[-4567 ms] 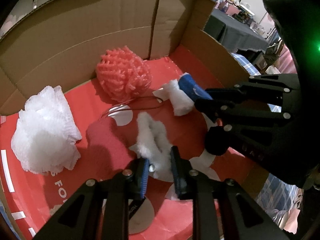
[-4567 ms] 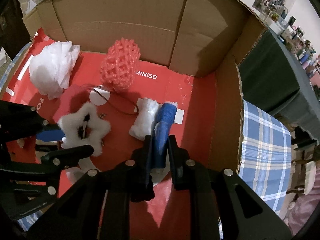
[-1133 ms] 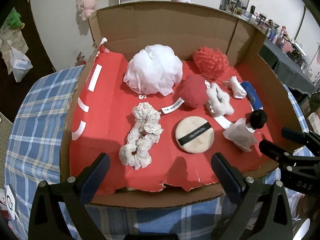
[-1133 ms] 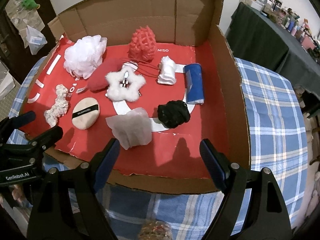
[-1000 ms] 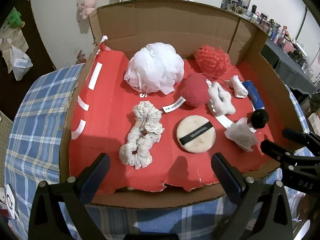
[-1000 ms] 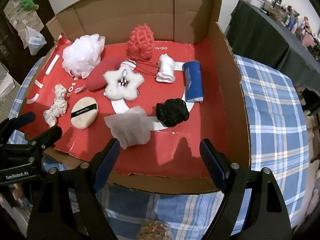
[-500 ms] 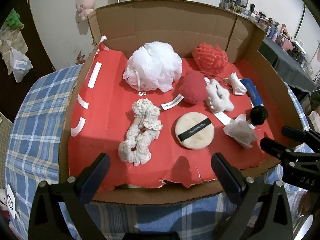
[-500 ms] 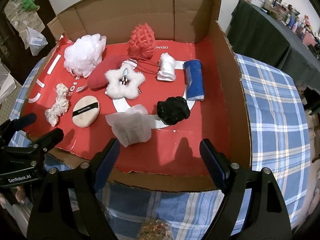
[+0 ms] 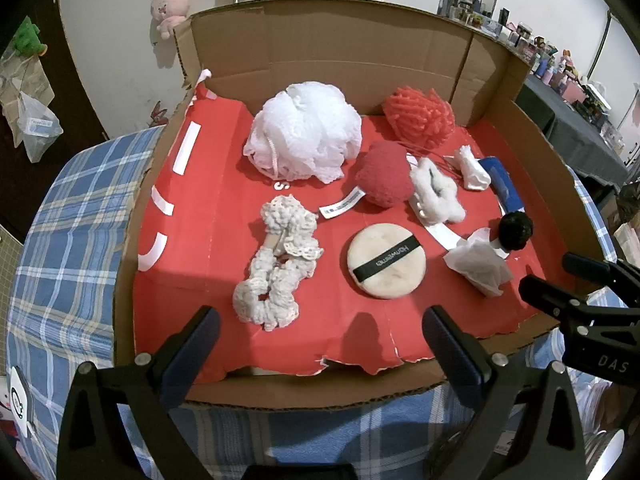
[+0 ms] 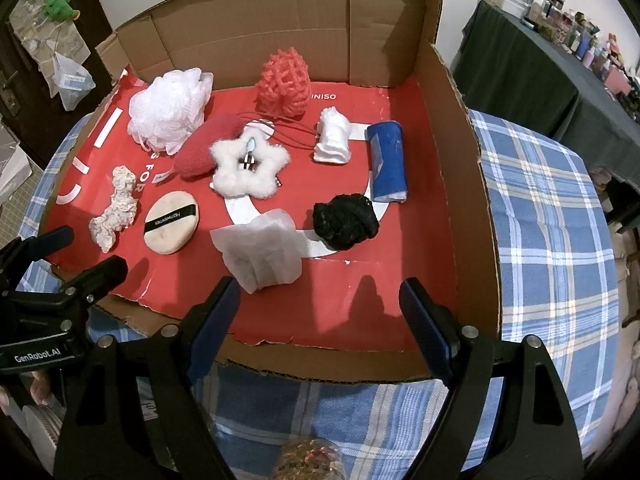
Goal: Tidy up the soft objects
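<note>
A cardboard box (image 9: 332,384) (image 10: 464,184) with a red floor holds several soft things: a white mesh pouf (image 9: 304,136) (image 10: 168,108), a coral mesh pouf (image 9: 420,116) (image 10: 284,80), a red pad (image 9: 384,180), a white fluffy star (image 10: 248,168), a blue roll (image 10: 386,166), a black scrunchie (image 10: 346,220), a round powder puff (image 9: 386,262) (image 10: 170,224), a cream scrunchie (image 9: 276,272) and a tissue (image 10: 260,256). My left gripper (image 9: 320,336) and right gripper (image 10: 320,304) are both open and empty, above the box's front edge.
The box stands on a blue plaid tablecloth (image 9: 60,240) (image 10: 552,240). A dark table with small items (image 10: 532,68) stands at the back right. Plush toys hang on the wall (image 9: 170,4) behind the box.
Since 4.6 s ago both grippers have let go of the star and the blue roll, opened and pulled back out of the box. Over the last second they barely move.
</note>
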A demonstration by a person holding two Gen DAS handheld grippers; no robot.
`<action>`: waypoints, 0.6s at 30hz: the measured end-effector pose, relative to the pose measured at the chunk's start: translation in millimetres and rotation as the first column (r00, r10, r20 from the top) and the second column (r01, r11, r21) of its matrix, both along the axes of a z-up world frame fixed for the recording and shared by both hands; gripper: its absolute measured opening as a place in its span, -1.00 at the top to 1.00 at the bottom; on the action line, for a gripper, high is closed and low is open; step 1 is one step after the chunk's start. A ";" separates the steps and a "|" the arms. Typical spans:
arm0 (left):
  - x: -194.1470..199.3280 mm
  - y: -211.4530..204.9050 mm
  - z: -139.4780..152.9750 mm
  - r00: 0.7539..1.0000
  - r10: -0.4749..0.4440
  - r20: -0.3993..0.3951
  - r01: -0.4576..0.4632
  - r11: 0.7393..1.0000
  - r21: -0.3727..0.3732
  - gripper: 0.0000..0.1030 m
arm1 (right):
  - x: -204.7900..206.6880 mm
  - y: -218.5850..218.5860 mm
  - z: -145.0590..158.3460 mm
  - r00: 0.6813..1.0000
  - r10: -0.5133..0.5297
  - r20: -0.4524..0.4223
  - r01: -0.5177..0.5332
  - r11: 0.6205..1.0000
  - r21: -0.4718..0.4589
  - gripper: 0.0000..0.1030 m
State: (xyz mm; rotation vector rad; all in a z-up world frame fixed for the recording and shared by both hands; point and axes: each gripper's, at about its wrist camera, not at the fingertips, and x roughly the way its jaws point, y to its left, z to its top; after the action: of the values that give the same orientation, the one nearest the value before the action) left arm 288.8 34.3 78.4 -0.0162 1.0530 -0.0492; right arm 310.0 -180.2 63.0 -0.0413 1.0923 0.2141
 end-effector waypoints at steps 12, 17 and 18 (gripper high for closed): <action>0.0 -1.7 -0.1 1.000 -0.002 0.002 0.002 1.000 0.000 -0.99 | -0.5 -0.1 0.1 1.000 -0.001 0.001 0.001 1.000 0.004 -0.58; 0.9 -1.6 -0.8 1.000 0.001 0.001 -0.001 1.000 -0.005 -0.99 | -0.7 -0.4 -0.1 1.000 -0.001 0.001 0.001 1.000 0.003 -0.58; 1.2 -1.7 -1.0 1.000 0.001 0.001 -0.001 1.000 -0.006 -0.99 | -0.7 -0.5 -0.1 1.000 0.000 0.001 0.000 1.000 0.005 -0.58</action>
State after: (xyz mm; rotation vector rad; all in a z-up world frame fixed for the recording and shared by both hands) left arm 290.0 32.6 77.4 -0.0222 1.0523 -0.0516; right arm 309.3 -180.7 63.0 -0.0372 1.0904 0.2163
